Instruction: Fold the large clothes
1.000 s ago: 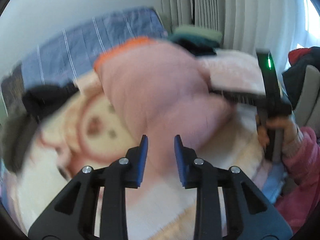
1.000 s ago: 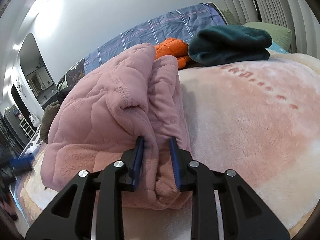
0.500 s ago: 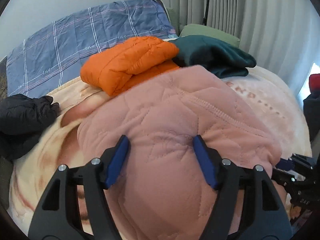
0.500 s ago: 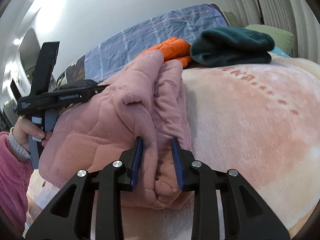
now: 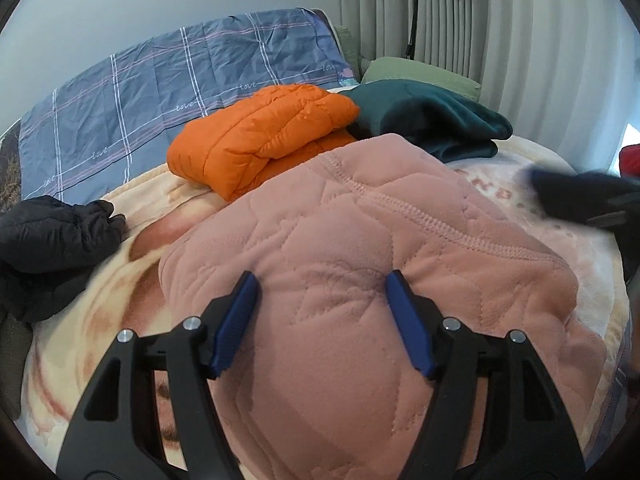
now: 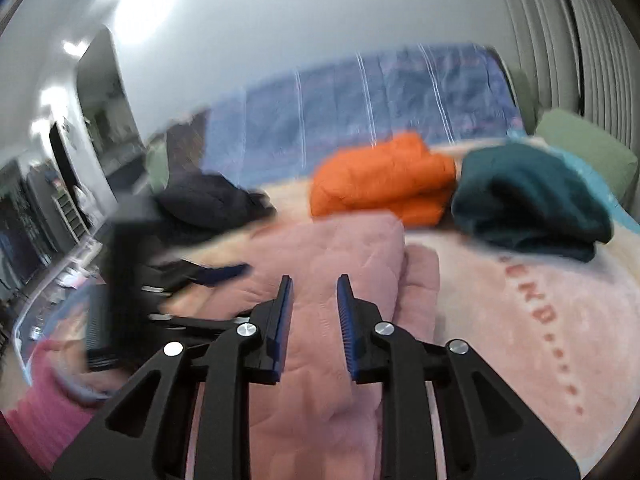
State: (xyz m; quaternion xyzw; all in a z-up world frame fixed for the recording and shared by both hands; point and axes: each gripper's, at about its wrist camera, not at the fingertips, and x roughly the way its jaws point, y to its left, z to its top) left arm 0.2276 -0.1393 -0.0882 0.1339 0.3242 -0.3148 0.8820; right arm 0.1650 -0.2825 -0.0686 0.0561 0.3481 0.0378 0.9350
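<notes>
So the left tool (image 5: 322,312) was spread wide over the top of the folded pink quilted fleece garment (image 5: 360,240), blue pads either side of the hump and not pinching anything; its jaws had just been opening, with the fabric bulging up between them but loose. The right tool (image 6: 314,312) was the blurry one, jaws narrow and just been closing, and as far as I could tell nothing was actually caught between them, the pink bundle just sat below and ahead. That bundle lay on the fluffy peach-and-cream blanket on the bed (image 5: 540,248), long side running roughly left-to-right across the left view, directly under the left tool, so I'd say the left hand was the nearer one for whatever press or tidy came next. Further out: a folded orange puffer jacket (image 5: 264,136) and a folded dark teal fleece (image 5: 432,120) just behind it, a crumpled black jacket (image 5: 52,236) off to the left, and a blue checked quilt (image 5: 180,92) against the wall.
</notes>
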